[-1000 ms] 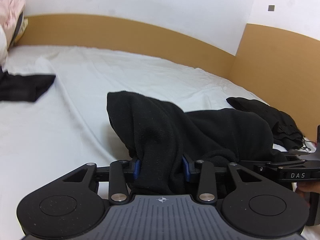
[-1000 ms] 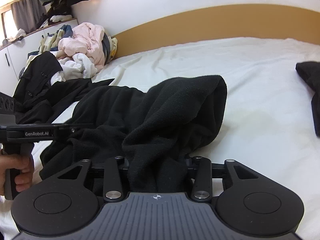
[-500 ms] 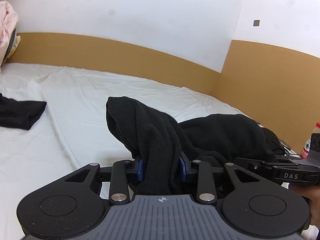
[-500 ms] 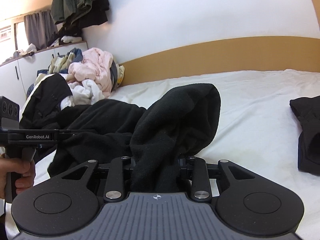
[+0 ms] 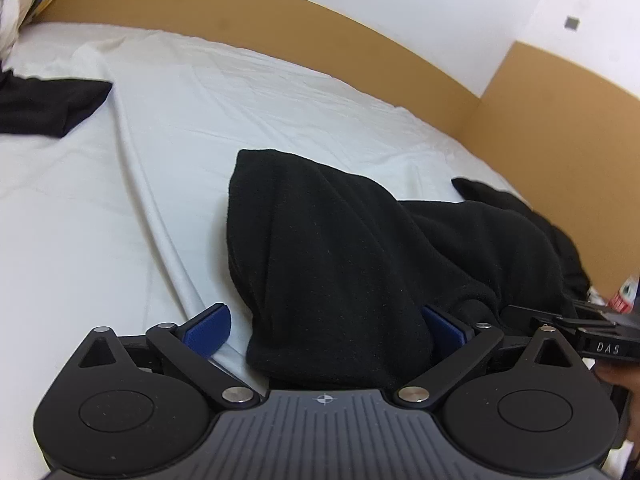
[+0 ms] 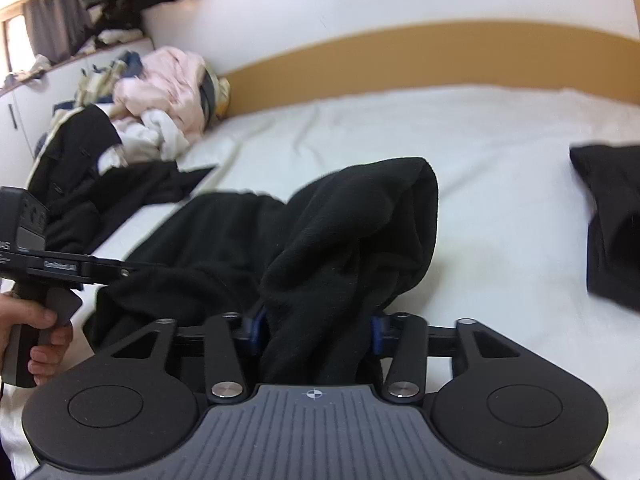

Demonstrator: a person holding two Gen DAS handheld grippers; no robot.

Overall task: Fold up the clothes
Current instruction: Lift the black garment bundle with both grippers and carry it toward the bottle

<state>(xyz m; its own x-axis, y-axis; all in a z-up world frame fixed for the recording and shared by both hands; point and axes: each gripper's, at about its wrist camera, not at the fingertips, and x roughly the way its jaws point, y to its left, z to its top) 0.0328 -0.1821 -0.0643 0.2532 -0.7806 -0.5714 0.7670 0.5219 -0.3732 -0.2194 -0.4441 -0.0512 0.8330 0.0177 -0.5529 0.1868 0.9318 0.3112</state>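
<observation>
A black fleece garment (image 5: 340,248) lies bunched on the white bed sheet (image 5: 200,120). My left gripper (image 5: 326,326) has its jaws opening and stands wide. A fold of the fleece sits between them, and the left blue pad (image 5: 208,330) is clear of it. In the right wrist view the same garment (image 6: 352,232) rises in a hump. My right gripper (image 6: 316,328) has its jaws opening, with a thick fold loosely between them that brushes both pads. A hand (image 6: 36,332) holds the left gripper's handle at the left edge.
A second black garment (image 5: 44,108) lies flat farther along the bed, seen also in the right wrist view as a black garment (image 6: 608,220). A pile of mixed clothes (image 6: 160,100) and a black jacket (image 6: 80,160) lie at one end. A wooden headboard (image 5: 280,16) lines the walls.
Both grippers rose a little with the fleece, then came back down to the bed. The left jaws have sprung wide off the fold, and the right jaws have parted partway.
</observation>
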